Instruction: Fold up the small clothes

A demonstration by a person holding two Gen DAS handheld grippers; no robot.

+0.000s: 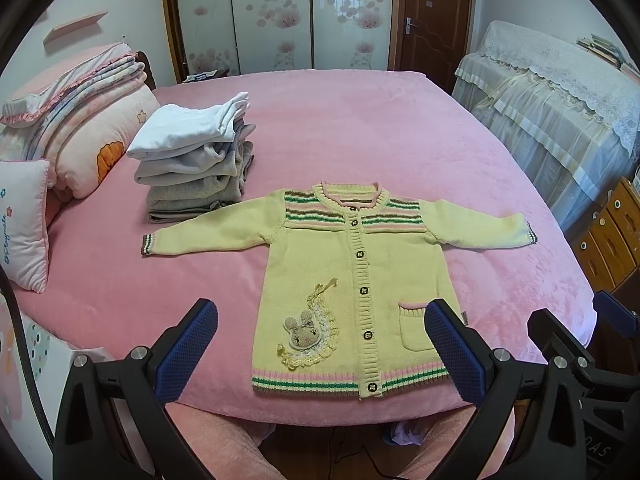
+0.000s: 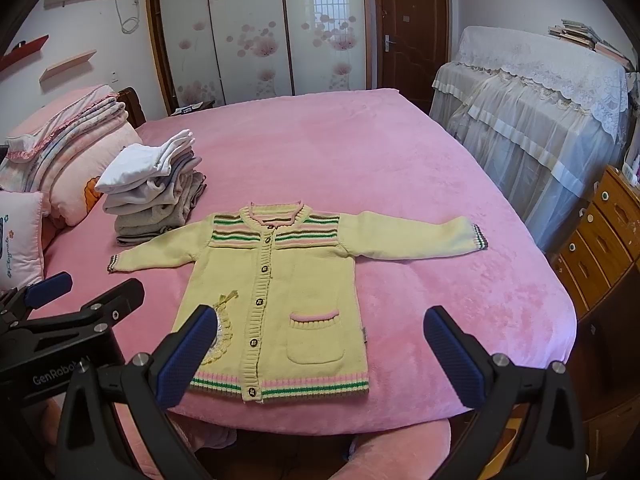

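Both tongs [image 1: 322, 344] [image 2: 316, 346] agape above cardigan [image 1: 320, 264]

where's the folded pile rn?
The stack of folded white and grey clothes sits on the pink bed cover, left of centre in both wrist views, just beyond the left sleeve of the yellow knit cardigan and beside the pink pillows.

Left tool [image 1: 322, 336] and right tool [image 2: 320, 344] hover side by side, jaws spread wide.

The left gripper's black body [image 2: 60, 376] carried white lettering reading "GenRobo", its end hidden. A small white pillow [image 1: 22, 224] bore embroidered script, seemingly "Playmate". Nothing else was legible.
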